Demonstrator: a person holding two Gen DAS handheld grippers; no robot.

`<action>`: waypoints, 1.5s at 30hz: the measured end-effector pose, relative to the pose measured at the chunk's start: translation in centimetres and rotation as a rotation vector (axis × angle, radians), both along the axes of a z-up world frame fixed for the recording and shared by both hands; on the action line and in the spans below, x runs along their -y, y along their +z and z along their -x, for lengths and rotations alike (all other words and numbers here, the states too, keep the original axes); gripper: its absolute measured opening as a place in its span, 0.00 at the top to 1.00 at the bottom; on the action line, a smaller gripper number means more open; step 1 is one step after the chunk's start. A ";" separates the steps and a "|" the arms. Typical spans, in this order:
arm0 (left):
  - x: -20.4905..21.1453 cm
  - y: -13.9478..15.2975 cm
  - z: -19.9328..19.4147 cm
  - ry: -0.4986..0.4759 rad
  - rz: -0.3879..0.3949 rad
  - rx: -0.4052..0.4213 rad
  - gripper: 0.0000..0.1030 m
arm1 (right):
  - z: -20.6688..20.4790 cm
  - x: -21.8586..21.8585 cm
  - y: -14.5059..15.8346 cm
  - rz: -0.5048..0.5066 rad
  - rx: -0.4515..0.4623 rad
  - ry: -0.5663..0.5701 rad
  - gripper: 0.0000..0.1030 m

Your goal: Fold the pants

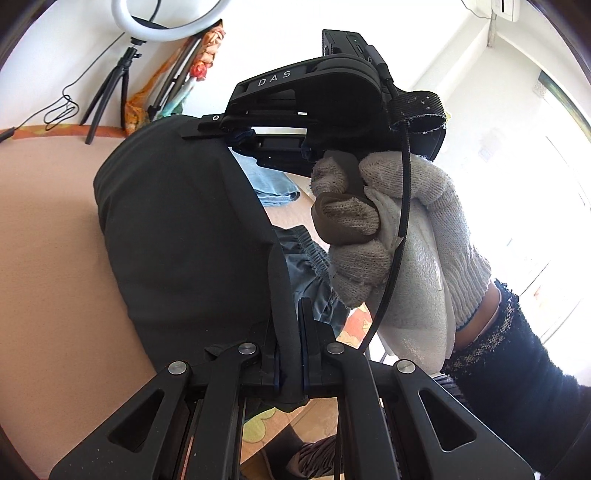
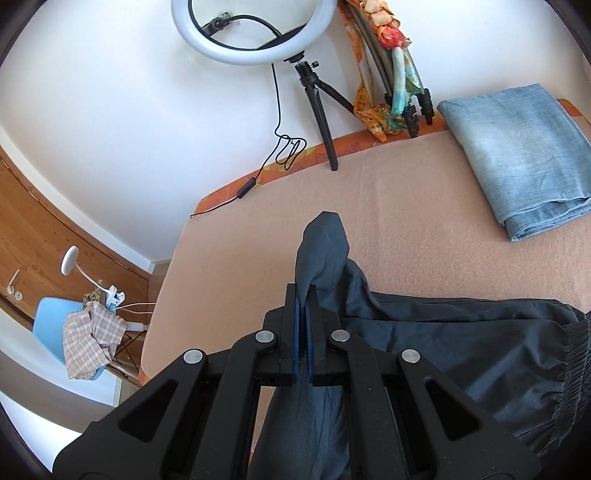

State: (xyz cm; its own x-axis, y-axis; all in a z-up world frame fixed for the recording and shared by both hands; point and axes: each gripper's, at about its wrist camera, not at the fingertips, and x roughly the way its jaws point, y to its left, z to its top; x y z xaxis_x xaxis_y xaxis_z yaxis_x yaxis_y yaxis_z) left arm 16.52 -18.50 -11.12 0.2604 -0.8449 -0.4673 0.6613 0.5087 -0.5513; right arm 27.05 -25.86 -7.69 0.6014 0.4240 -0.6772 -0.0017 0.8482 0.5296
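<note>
Left wrist view. My left tongs [image 1: 290, 354]: jaws drawn nearly together, clamped on a fold of the dark pants [image 1: 177, 229]. The cloth rose from the jaws and hung ahead and to the left as a broad dark sheet, covering much of the peach bed cover [image 1: 44, 229]. Its gathered waistband [image 1: 314, 254] showed just right of the fingers. My right tongs [image 1: 266, 142]: ahead and above, seen side-on, held in my gloved right hand [image 1: 402, 229]; their tips met the top edge of the same cloth. Folded jeans [image 1: 273, 184]: beyond the pants, lying on the cover. Ring light [image 1: 159, 22] on its tripod: far ahead to the left, against the wall.

Right wrist view. My right tongs [image 2: 304, 332]: jaws nearly shut, a pinch of pants [image 2: 461, 347] between the blue pads, with a peak of cloth standing up past the tips. The rest of the garment trailed down and off to the right across the bed cover [image 2: 388, 206], waistband [image 2: 576, 354] at the far right edge. Jeans [image 2: 517, 155]: ahead and to the right, well apart from the pants. Ring light [image 2: 255, 33]: straight ahead, its tripod standing at the far edge of the cover. Blue chair [image 2: 55, 310] with a checked cloth [image 2: 92, 343] over it: left of the tongs, off the bed.
</note>
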 end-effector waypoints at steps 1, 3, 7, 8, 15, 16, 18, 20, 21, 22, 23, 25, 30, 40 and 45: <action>0.5 0.0 -0.1 -0.010 -0.002 0.000 0.94 | 0.1 0.6 -0.1 0.002 -0.002 -0.008 0.97; 1.9 -0.1 -0.4 -0.030 -0.010 0.002 0.94 | 0.4 2.1 -0.4 0.003 -0.004 -0.023 0.97; 4.7 0.0 -0.9 -0.068 -0.007 -0.010 0.94 | 0.8 4.8 -0.6 0.012 -0.007 -0.054 0.97; 5.6 0.0 -1.4 -0.076 -0.009 -0.009 0.94 | 1.0 5.5 -0.6 0.017 -0.007 -0.062 0.97; 10.0 -0.9 -3.8 -0.136 -0.019 -0.020 0.94 | 2.4 10.5 -0.8 0.045 -0.020 -0.118 0.97; 10.4 -1.1 -4.0 -0.144 -0.019 -0.024 0.94 | 2.6 11.1 -1.0 0.046 -0.024 -0.127 0.97; 11.5 -1.2 -4.2 -0.157 -0.020 -0.026 0.94 | 2.9 12.3 -1.3 0.042 -0.031 -0.141 0.97; 12.4 -1.3 -4.6 -0.168 -0.022 -0.026 0.94 | 3.0 13.3 -1.7 0.043 -0.041 -0.152 0.97; 12.8 -1.4 -4.8 -0.172 -0.024 -0.029 0.94 | 3.1 13.7 -1.9 0.045 -0.047 -0.156 0.97; 13.2 -1.6 -5.0 -0.175 -0.025 -0.033 0.94 | 3.1 14.1 -2.1 0.050 -0.051 -0.158 0.97; 13.8 -1.8 -5.1 -0.177 -0.026 -0.038 0.94 | 3.2 14.4 -2.3 0.056 -0.055 -0.159 0.97; 14.4 -2.1 -5.5 -0.181 -0.028 -0.047 0.94 | 3.3 15.1 -2.5 0.064 -0.064 -0.163 0.97; 15.7 -2.4 -6.3 -0.189 -0.037 -0.043 0.94 | 3.7 16.5 -2.6 0.080 -0.067 -0.175 0.97; 18.9 -3.2 -6.0 -0.220 -0.068 -0.040 0.94 | 4.8 19.7 -4.1 0.112 -0.111 -0.228 0.97; 20.1 -3.7 -6.3 -0.221 -0.087 -0.044 0.94 | 4.5 20.9 -5.6 0.128 -0.140 -0.241 0.97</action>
